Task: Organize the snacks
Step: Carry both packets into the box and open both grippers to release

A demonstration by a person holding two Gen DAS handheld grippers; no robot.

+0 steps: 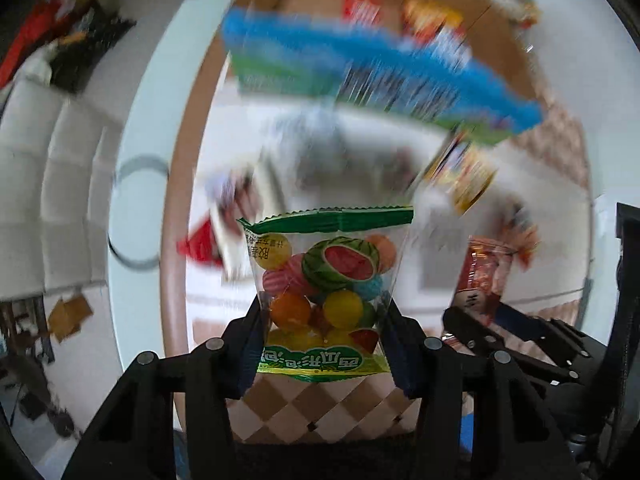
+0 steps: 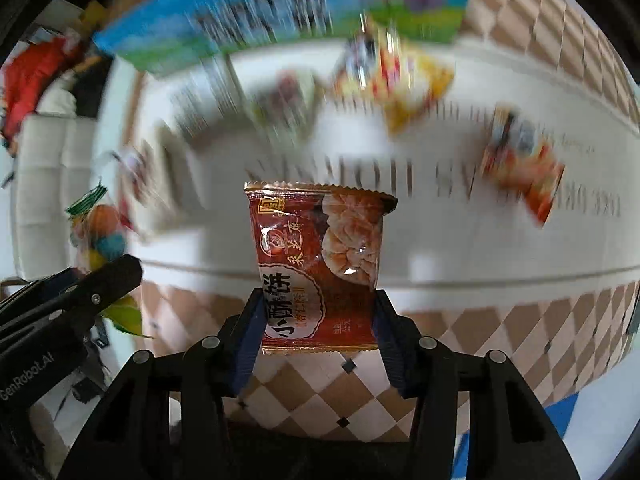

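My left gripper (image 1: 324,312) is shut on a clear bag of fruit-shaped candies (image 1: 326,280) with a green top seal, held upright above the table. My right gripper (image 2: 320,304) is shut on a red-brown pastry snack packet (image 2: 320,264), also held upright. The right gripper with its red packet (image 1: 480,280) shows at the right of the left wrist view. The left gripper (image 2: 72,300) with the candy bag (image 2: 98,232) shows at the left of the right wrist view. Both backgrounds are motion-blurred.
A blue-and-green box (image 1: 360,76) lies behind, with a cardboard box (image 1: 400,12) holding snacks beyond it. Loose packets lie on the white mat: a yellow one (image 2: 400,84), an orange one (image 2: 524,168). The checkered tablecloth (image 2: 320,400) is below. A white sofa (image 1: 48,184) is left.
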